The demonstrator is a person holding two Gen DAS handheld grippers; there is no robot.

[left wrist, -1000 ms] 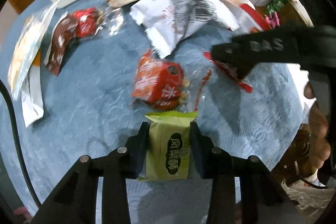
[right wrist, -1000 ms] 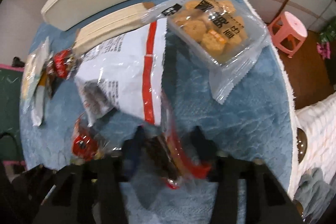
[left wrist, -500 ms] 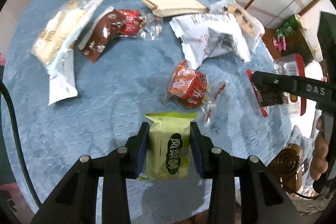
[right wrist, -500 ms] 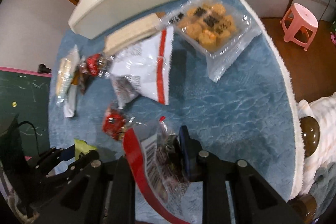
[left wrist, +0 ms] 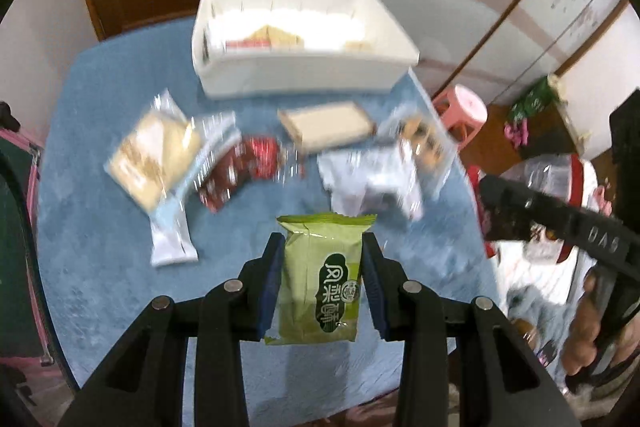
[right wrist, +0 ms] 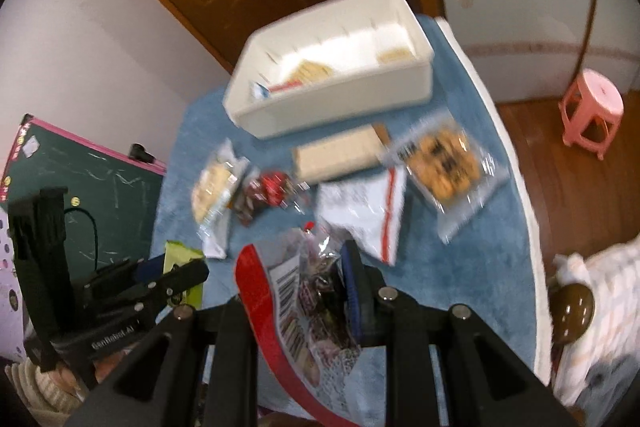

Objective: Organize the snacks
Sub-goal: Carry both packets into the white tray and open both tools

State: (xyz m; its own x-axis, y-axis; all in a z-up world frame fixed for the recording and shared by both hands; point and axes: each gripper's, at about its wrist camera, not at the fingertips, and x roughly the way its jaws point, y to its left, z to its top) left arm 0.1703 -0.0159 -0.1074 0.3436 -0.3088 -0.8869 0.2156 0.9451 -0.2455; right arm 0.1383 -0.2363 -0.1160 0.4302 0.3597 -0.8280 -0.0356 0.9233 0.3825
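My left gripper (left wrist: 322,267) is shut on a green snack pack (left wrist: 324,279) and holds it above the blue table (left wrist: 100,247). My right gripper (right wrist: 300,291) is shut on a clear bag with a red edge (right wrist: 292,299), also lifted; it shows at the right of the left wrist view (left wrist: 536,223). The left gripper with the green pack shows at the left of the right wrist view (right wrist: 180,275). A white bin (left wrist: 300,75) stands at the table's far side with a few packs inside.
On the table lie a pale cracker pack (left wrist: 156,155), a dark red pack (left wrist: 240,171), a flat beige box (left wrist: 328,127), a white bag (left wrist: 372,183) and a cookie tray (right wrist: 444,163). A pink stool (right wrist: 592,107) stands beyond the right edge.
Both grippers have risen and drawn back with their packs, so the white bin's inside now shows. The red pack near the left gripper is out of sight.
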